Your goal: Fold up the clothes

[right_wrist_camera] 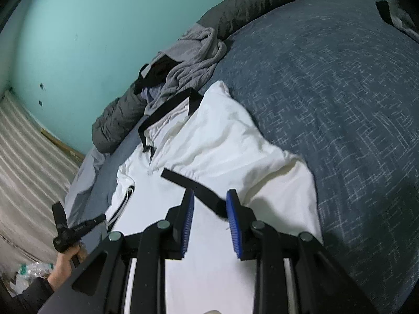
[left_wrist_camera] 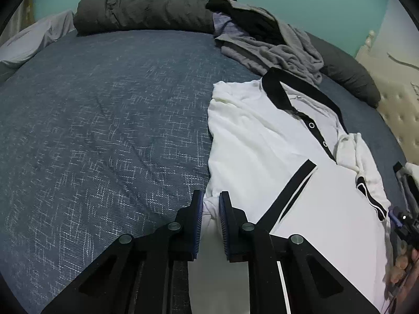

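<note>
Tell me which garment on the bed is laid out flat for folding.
The white polo shirt with black collar and trim, spread out beneath both grippers. The grey garment and the dark jacket lie crumpled near the wall.

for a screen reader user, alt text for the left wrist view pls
The left hand-held gripper, open, pokes at the edge of a white polo shirt with black trim, spread on a blue bedspread; grey clothes are heaped behind.
</note>
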